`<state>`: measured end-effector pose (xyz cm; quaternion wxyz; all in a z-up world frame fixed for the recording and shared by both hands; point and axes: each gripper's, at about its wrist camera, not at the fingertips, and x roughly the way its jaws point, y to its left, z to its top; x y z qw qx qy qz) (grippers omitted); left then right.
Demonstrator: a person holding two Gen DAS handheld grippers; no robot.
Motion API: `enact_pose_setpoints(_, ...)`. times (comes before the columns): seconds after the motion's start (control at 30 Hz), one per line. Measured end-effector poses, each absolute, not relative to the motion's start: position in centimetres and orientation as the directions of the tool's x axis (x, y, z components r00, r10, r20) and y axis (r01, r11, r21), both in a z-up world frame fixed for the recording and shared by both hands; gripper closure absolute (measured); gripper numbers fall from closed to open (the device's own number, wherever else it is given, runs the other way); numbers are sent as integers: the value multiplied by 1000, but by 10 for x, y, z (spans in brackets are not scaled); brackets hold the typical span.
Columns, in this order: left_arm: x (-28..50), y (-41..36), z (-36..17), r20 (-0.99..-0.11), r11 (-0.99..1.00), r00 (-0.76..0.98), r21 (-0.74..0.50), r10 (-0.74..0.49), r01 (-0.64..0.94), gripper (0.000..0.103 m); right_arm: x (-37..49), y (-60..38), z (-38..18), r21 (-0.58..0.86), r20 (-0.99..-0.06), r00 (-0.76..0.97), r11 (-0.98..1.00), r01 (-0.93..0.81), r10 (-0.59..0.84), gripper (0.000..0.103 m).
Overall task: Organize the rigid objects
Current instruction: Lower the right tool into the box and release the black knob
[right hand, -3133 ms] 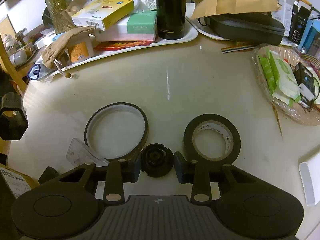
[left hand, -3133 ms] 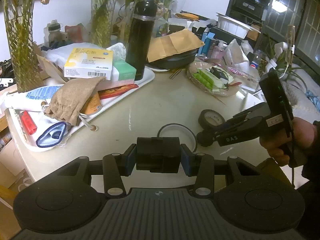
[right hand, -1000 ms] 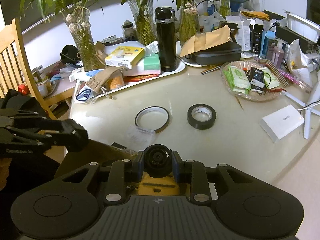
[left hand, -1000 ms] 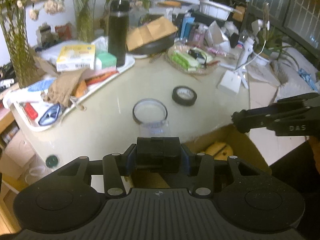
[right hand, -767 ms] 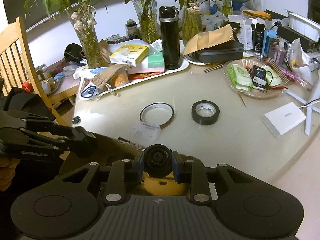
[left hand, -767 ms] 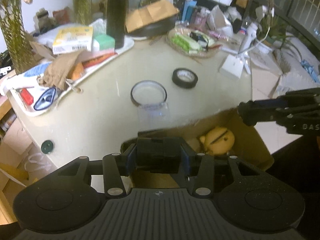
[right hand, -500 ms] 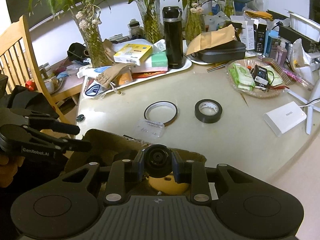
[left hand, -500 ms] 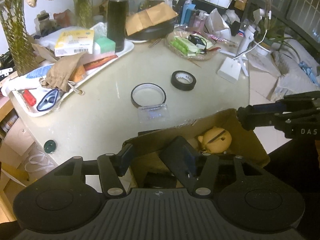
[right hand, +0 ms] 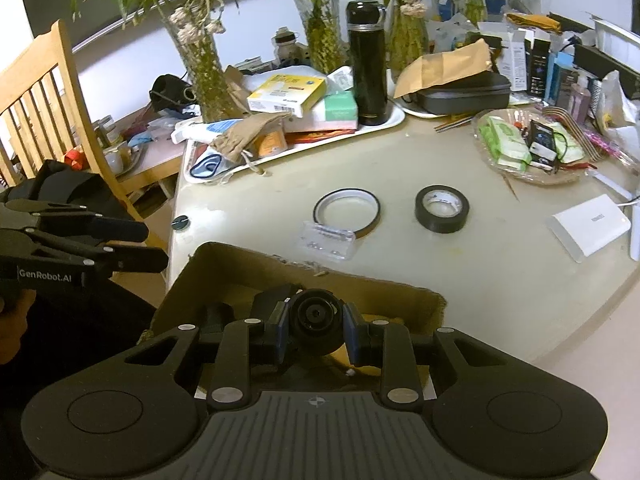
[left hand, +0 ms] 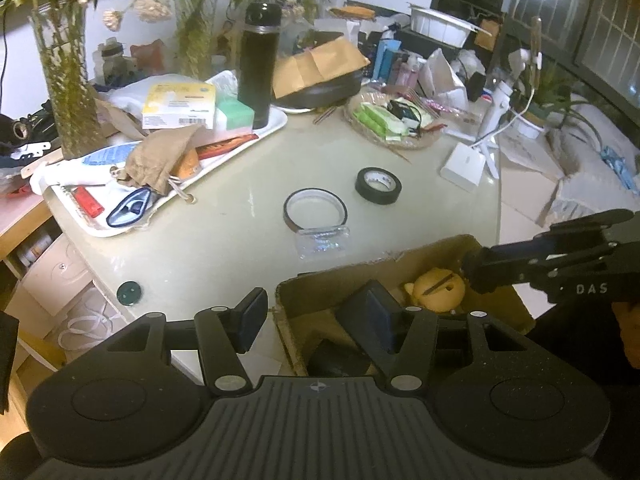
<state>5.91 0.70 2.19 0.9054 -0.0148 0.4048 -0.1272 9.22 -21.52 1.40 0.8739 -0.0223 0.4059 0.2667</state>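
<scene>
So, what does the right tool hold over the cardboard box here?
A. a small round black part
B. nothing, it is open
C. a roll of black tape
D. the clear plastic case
A: the right tool is shut on a small round black part above the cardboard box.

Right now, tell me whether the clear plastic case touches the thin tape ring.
Touching. In the left wrist view the clear plastic case overlaps the near edge of the thin tape ring, with no gap; the right wrist view shows the same overlap.
</scene>
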Motion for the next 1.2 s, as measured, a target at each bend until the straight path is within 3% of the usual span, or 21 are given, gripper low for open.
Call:
enact_pose_setpoints(0.67, 47, 35, 31, -697, 971, 676, -160, -240, 181, 49, 111, -145, 20, 177, -713, 460, 770, -613, 530, 71)
enact_pose_setpoints(0.77, 48, 35, 31, -697, 971, 676, -157, -239, 181, 49, 111, -138, 21, 150, -707, 471, 763, -629, 527, 60)
enact_pose_setpoints(1.2, 60, 25, 28, -705, 968, 664, -144, -247, 207, 49, 107, -175, 11, 122, -725, 496, 799, -589, 477, 44)
